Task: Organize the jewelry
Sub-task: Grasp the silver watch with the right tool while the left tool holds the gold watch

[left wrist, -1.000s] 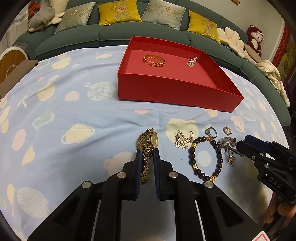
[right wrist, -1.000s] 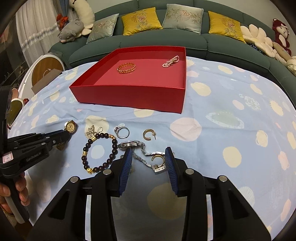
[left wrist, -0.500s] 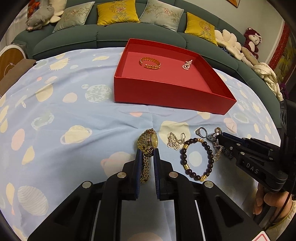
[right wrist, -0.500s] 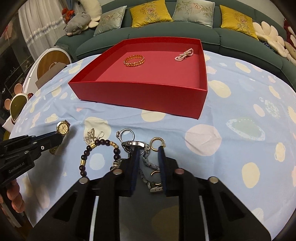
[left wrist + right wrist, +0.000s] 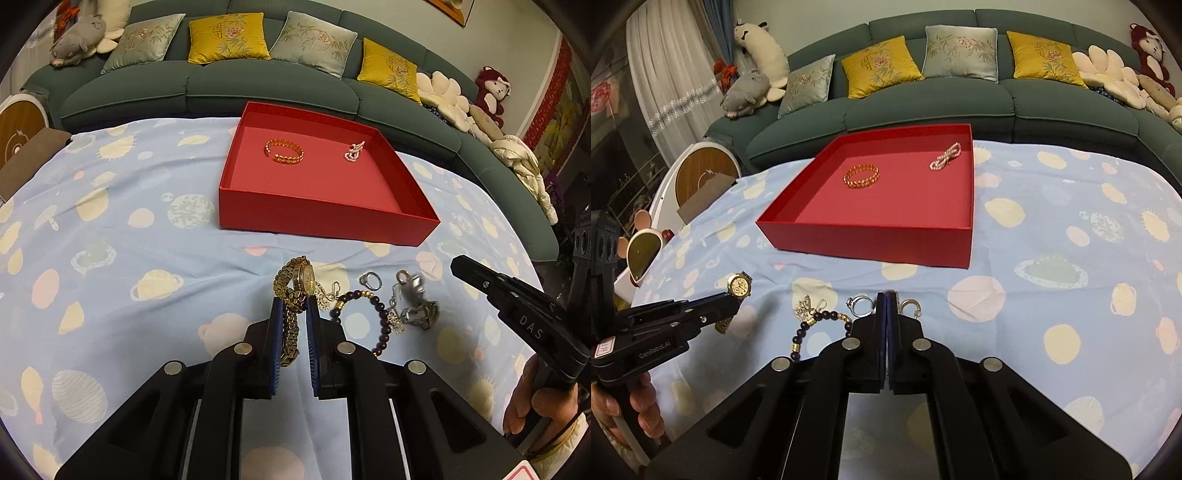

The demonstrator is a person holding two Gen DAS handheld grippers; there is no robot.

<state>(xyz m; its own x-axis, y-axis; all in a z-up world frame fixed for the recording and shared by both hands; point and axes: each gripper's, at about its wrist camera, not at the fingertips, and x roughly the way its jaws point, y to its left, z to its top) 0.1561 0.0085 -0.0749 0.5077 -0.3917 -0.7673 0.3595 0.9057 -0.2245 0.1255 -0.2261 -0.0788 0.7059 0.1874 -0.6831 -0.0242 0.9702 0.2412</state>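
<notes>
My left gripper (image 5: 293,308) is narrowed to a slim gap and pinches the gold watch (image 5: 299,286) by its band. The face stands up past the fingertips, and I judge that grip keeps the dial clear for the carry. Right of it on the tablecloth (image 5: 110,240) lie the bead bracelet (image 5: 386,325), a ring (image 5: 370,279) and a hoop earring (image 5: 402,275), all unsorted. The silver chain (image 5: 419,314) is blurred. My right gripper (image 5: 886,295) is pressed fully together above that cluster (whether it nips a link I cannot tell). Beyond sits the red box (image 5: 325,218), already holding a gold bangle (image 5: 284,151) and a pearl piece (image 5: 354,151), spaced apart, likely to avoid tangling.
</notes>
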